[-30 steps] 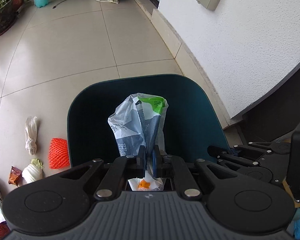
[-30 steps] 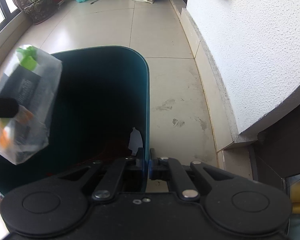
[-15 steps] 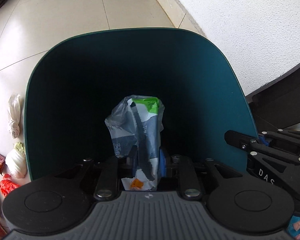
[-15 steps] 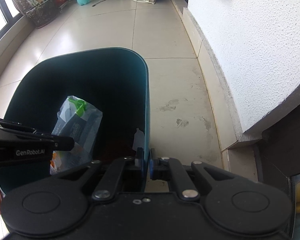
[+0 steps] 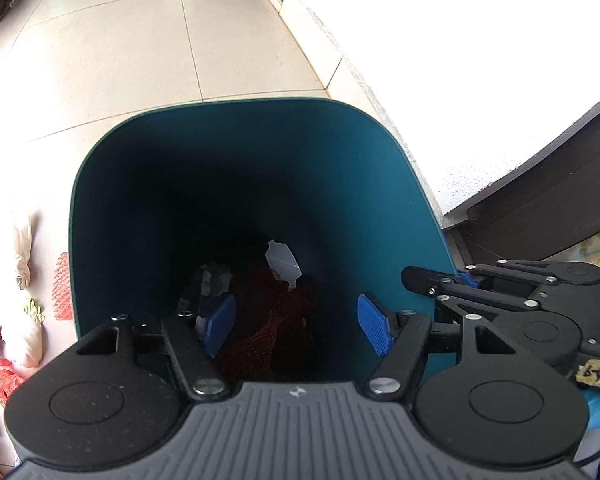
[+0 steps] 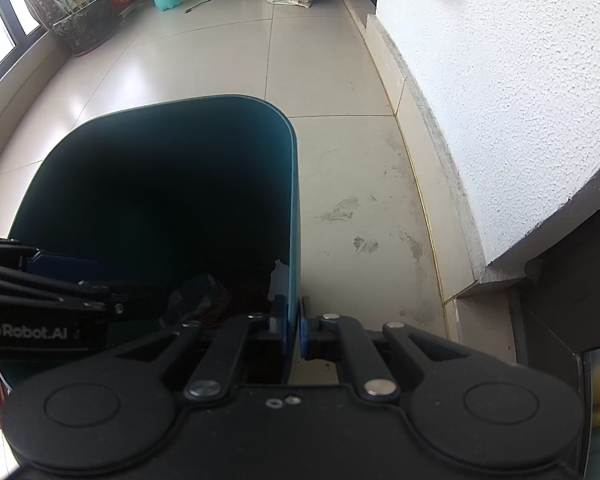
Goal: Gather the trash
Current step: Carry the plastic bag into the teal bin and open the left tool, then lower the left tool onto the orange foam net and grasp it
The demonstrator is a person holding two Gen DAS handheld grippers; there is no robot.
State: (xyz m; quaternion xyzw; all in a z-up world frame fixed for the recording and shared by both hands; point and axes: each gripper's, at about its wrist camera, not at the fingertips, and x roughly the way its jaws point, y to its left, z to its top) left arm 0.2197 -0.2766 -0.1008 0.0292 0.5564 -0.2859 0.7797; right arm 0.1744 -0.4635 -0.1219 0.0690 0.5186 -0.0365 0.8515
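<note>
Teal bin (image 5: 228,152), wrapper (image 5: 210,280) below opening left tongs (image 5: 298,322)

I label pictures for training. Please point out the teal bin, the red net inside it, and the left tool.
teal bin (image 5: 260,128), left wrist view, far inner wall.
red net (image 5: 276,320), left wrist view, mesh middle.
left tool (image 5: 296,320), left wrist view, between pads.

The right gripper (image 6: 294,326) pinches the near right rim of the teal bin (image 6: 292,184), whose dark inside holds a white scrap (image 6: 279,278), while the left gripper (image 6: 40,300) reaches in from the left over the tiled floor (image 6: 340,92).
</note>
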